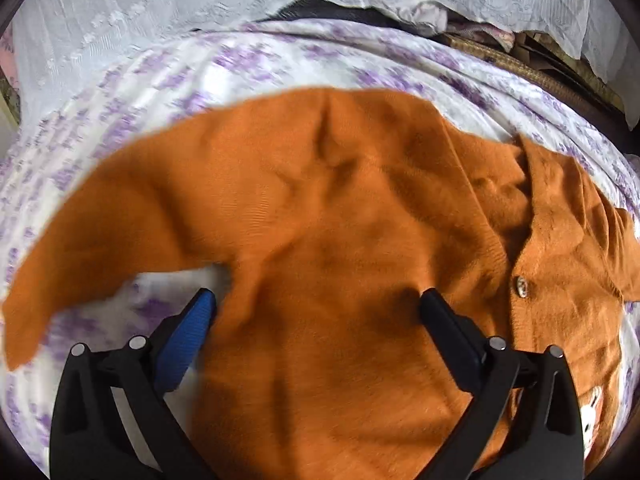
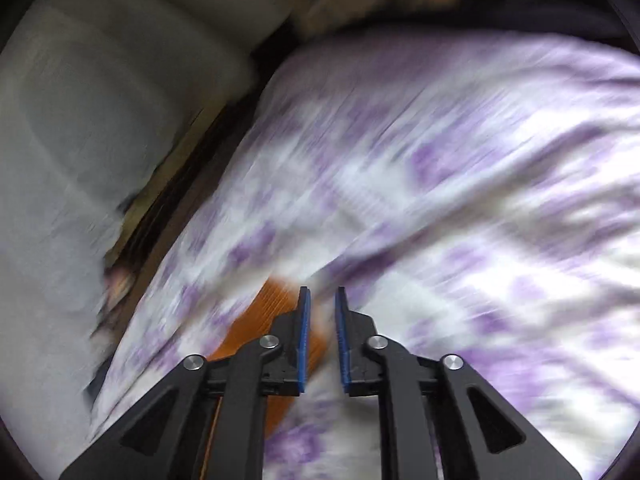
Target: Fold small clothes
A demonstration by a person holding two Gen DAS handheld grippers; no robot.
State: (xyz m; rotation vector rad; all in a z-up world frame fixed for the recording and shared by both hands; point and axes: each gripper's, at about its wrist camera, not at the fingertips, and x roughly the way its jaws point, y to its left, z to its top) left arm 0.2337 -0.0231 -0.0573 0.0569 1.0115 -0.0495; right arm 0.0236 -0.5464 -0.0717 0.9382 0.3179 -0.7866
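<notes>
1. An orange knitted cardigan [image 1: 332,240] lies spread on a bed covered by a white sheet with purple flowers [image 1: 248,64].
2. The left tongs [image 1: 316,300] hang over the cardigan's body, spread wide and released, with nothing between their tips.
3. The blue-padded finger [image 1: 188,340] of the left tongs sits at the gap between the cardigan's body and its sleeve [image 1: 80,240]; the other, black finger [image 1: 448,332] lies over the knit.
4. The sleeve reaches out to the left of the left tongs and bends down toward the near edge of the view; its outline is blurred.
5. To the right of the left tongs are the cardigan's collar opening [image 1: 532,208] and one pale button [image 1: 520,285]; a small white patch with markings [image 1: 596,404] shows at the far right, too unclear to name.
6. Ahead of the left tongs, past the sheet, hangs white lace fabric [image 1: 180,4].
7. The right tongs [image 2: 322,296] are released, their blue pads parallel with a narrow gap holding nothing.
8. The right wrist view is heavily blurred. A ribbed orange edge of the cardigan [image 2: 276,300] shows just left of and under the right tongs, on the flowered sheet [image 2: 440,200].
9. A pale grey shape [image 2: 80,140] fills the area left of the right tongs; I cannot tell what it is.
</notes>
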